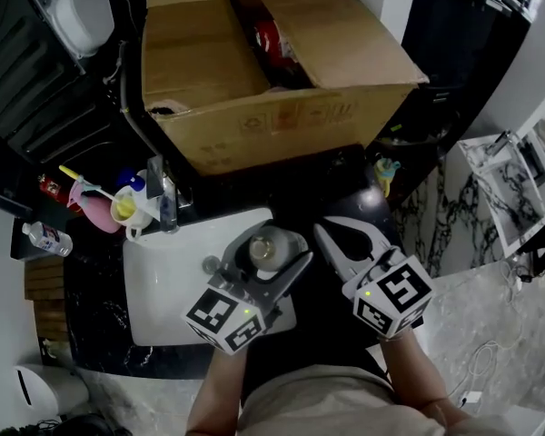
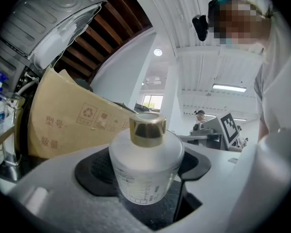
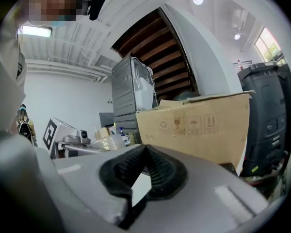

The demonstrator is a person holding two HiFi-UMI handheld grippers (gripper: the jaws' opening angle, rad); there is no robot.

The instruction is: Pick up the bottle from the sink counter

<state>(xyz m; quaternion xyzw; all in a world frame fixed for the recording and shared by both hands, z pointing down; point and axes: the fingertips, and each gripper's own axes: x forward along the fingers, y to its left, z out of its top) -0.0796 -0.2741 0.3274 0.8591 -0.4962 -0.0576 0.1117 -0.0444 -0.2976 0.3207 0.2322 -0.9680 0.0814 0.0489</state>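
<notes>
A squat white bottle (image 1: 263,251) with a gold cap sits between the jaws of my left gripper (image 1: 268,254), which is shut on its body. In the head view it hangs over the right part of the white sink (image 1: 163,289). The left gripper view shows the bottle (image 2: 145,166) upright and close, with printed markings on its lower half and the left gripper (image 2: 146,181) pads pressed to its sides. My right gripper (image 1: 329,231) is just right of the bottle, apart from it. The right gripper (image 3: 145,148) has its tips touching and holds nothing.
A big open cardboard box (image 1: 254,71) fills the counter behind the sink. A faucet (image 1: 168,203), a pink cup with brushes (image 1: 100,209) and a small clear bottle (image 1: 47,237) stand at the left on the black counter (image 1: 91,271). Marble floor (image 1: 490,334) lies to the right.
</notes>
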